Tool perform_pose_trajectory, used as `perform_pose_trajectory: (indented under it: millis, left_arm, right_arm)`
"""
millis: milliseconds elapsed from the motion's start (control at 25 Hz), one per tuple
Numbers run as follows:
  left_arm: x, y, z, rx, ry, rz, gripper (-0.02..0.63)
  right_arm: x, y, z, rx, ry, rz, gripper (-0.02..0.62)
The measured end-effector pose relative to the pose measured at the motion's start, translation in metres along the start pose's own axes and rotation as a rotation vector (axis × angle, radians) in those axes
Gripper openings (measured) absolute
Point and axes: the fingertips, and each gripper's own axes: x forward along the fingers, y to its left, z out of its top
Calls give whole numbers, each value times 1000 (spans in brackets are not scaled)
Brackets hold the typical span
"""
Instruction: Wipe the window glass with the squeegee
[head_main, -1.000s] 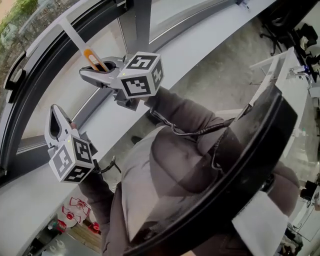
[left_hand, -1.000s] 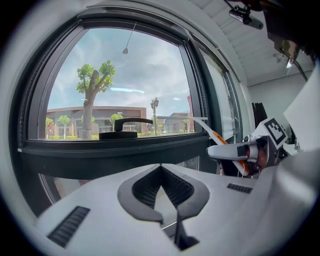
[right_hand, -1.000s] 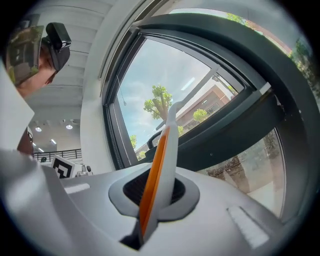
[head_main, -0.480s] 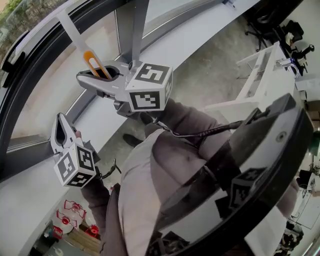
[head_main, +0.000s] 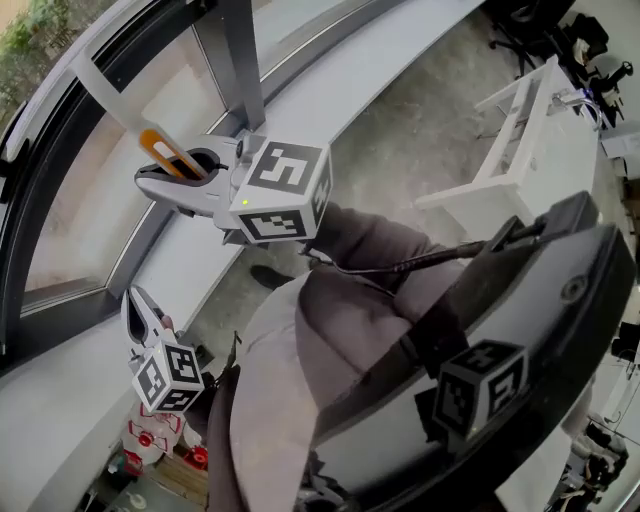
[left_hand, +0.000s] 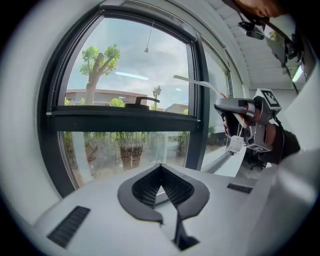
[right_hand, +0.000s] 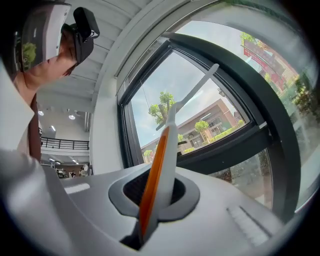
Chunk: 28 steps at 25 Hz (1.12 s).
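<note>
Right gripper (head_main: 152, 180) clamped on the squeegee (head_main: 160, 152) by its orange handle, blade raised in front of the glass (head_main: 90, 200); can't tell whether it touches the pane. Left gripper (head_main: 140, 305) low over the sill (head_main: 60, 400), jaws closed together on nothing, well apart from the squeegee.

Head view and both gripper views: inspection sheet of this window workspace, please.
Surface: dark-framed window glass, white sill.
Job's things: orange-and-white plastic squeegee, blade up near the glass; contact cannot be told.
Clutter: red-and-white objects low in the head view, unidentifiable.
Grippers: right gripper shut on the squeegee handle; left gripper shut, empty.
Cables: black cable along the right sleeve.
Surroundings: white desk, black office chair, grey floor.
</note>
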Motion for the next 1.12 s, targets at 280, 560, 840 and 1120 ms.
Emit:
perform_pose_trajectory:
  millis: [280, 560, 840, 1120]
  left_arm:
    - [-56, -40, -26, -1, 49, 54, 2]
    - [-87, -53, -23, 30, 103, 87, 2]
    - [-110, -63, -54, -4, 97, 3, 2]
    - [-136, -22, -60, -43, 86, -36, 2]
  right_arm:
    - [-64, 10, -18, 28, 16, -12, 2]
    - [-79, 12, -27, 79, 3, -6, 2]
    - [-85, 42, -42, 44, 4, -32, 2]
    - [-54, 90, -47, 29, 0, -51, 2]
